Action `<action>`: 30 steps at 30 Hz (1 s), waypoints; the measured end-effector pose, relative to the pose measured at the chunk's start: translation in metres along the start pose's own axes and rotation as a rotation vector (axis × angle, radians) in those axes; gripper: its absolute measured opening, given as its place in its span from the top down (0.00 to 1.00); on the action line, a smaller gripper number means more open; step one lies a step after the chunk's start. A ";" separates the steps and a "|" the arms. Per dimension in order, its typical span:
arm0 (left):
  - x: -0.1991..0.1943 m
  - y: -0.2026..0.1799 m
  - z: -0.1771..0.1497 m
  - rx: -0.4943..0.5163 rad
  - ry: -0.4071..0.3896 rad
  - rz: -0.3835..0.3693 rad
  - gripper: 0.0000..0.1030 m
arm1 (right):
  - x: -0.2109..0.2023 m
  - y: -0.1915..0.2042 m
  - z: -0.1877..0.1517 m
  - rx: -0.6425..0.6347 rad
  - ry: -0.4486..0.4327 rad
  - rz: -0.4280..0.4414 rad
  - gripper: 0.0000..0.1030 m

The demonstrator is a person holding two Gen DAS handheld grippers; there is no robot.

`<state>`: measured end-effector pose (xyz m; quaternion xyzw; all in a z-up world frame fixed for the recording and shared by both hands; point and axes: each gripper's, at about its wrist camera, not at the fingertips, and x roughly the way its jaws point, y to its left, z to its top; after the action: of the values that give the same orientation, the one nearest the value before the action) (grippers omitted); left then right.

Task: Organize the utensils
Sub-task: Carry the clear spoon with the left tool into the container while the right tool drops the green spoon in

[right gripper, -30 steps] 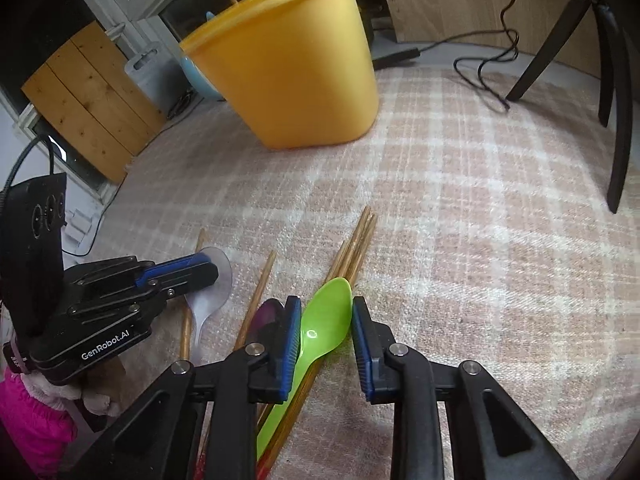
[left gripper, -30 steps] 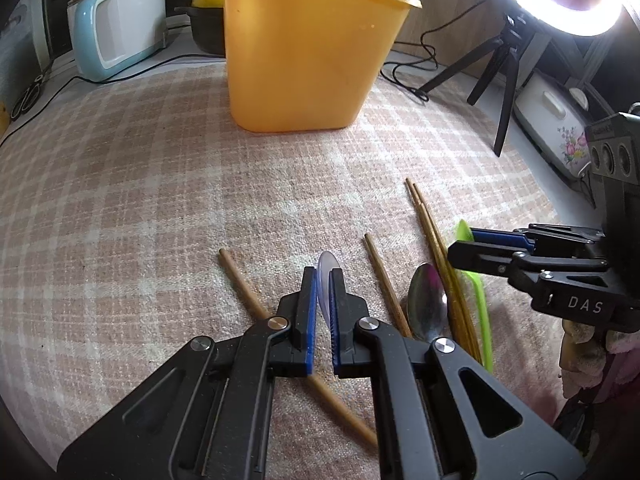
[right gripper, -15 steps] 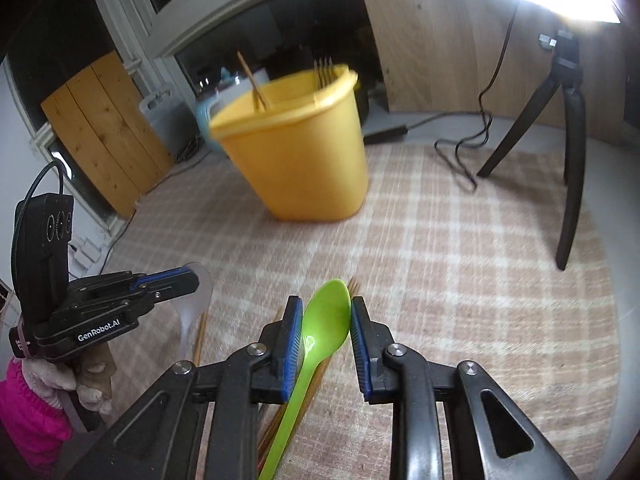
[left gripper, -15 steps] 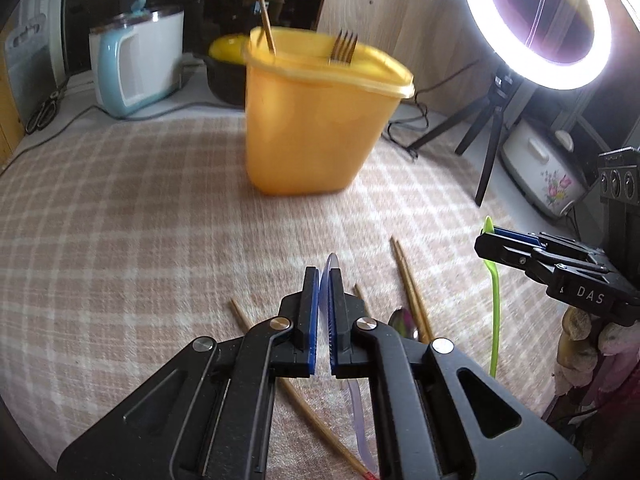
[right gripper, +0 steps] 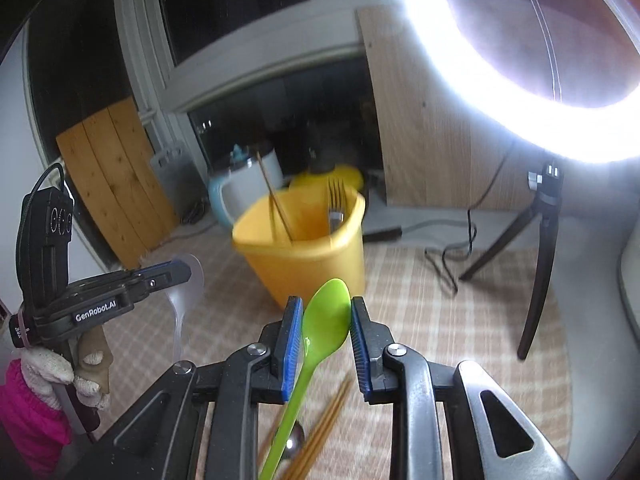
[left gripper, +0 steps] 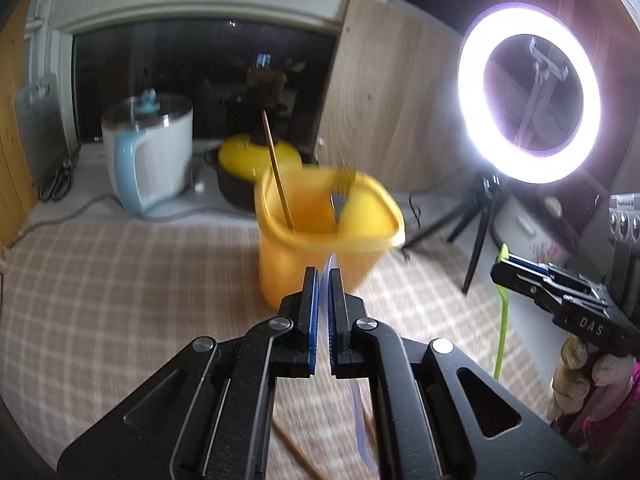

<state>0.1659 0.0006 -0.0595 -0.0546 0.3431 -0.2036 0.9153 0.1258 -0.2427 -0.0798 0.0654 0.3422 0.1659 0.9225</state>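
Note:
My left gripper [left gripper: 324, 280] is shut on a clear plastic spoon [left gripper: 356, 404], held up in the air; the spoon also shows in the right wrist view [right gripper: 185, 292]. My right gripper [right gripper: 322, 312] is shut on a green plastic spoon [right gripper: 326, 320], also raised; its handle hangs down in the left wrist view [left gripper: 502, 320]. The yellow tub [left gripper: 324, 248] stands ahead of both, holding a chopstick [left gripper: 278, 176] and a fork [left gripper: 340, 196]. The tub also shows in the right wrist view [right gripper: 308, 256].
Wooden chopsticks [right gripper: 324, 432] and a metal spoon [right gripper: 294, 444] lie on the checked cloth [left gripper: 120, 288] below. A ring light on a tripod [left gripper: 528, 92] stands right. A white and blue kettle [left gripper: 148, 156] and a yellow-lidded pot [left gripper: 244, 168] stand behind the tub.
Both grippers lifted their spoons off the cloth and rose well above the table, toward the yellow tub, whose open top is now in view.

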 end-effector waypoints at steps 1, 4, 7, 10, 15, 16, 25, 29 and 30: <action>-0.001 0.002 0.009 -0.002 -0.019 0.002 0.99 | -0.001 0.000 0.004 -0.001 -0.009 -0.003 0.77; 0.000 0.007 0.031 0.002 -0.060 0.011 0.99 | -0.001 0.003 0.022 -0.010 -0.043 -0.018 0.78; -0.002 0.009 0.048 0.011 -0.108 0.026 0.99 | 0.001 0.009 0.039 -0.026 -0.072 -0.028 0.78; 0.001 0.013 0.071 0.017 -0.153 0.040 0.99 | 0.005 0.016 0.057 -0.062 -0.108 -0.052 0.77; 0.013 0.022 0.101 0.013 -0.188 0.056 0.99 | 0.014 0.027 0.085 -0.111 -0.157 -0.093 0.77; 0.016 0.024 0.106 0.011 -0.192 0.055 0.99 | 0.017 0.028 0.091 -0.114 -0.168 -0.099 0.77; 0.051 0.029 0.136 0.026 -0.208 0.072 0.99 | 0.043 0.033 0.130 -0.105 -0.233 -0.173 0.77; 0.067 0.028 0.136 0.043 -0.201 0.080 0.99 | 0.059 0.034 0.139 -0.111 -0.246 -0.220 0.77; 0.071 0.028 0.136 0.047 -0.195 0.080 0.99 | 0.062 0.033 0.140 -0.111 -0.248 -0.229 0.77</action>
<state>0.3118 -0.0085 -0.0059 -0.0388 0.2492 -0.1685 0.9529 0.2525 -0.1910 -0.0037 -0.0052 0.2215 0.0689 0.9727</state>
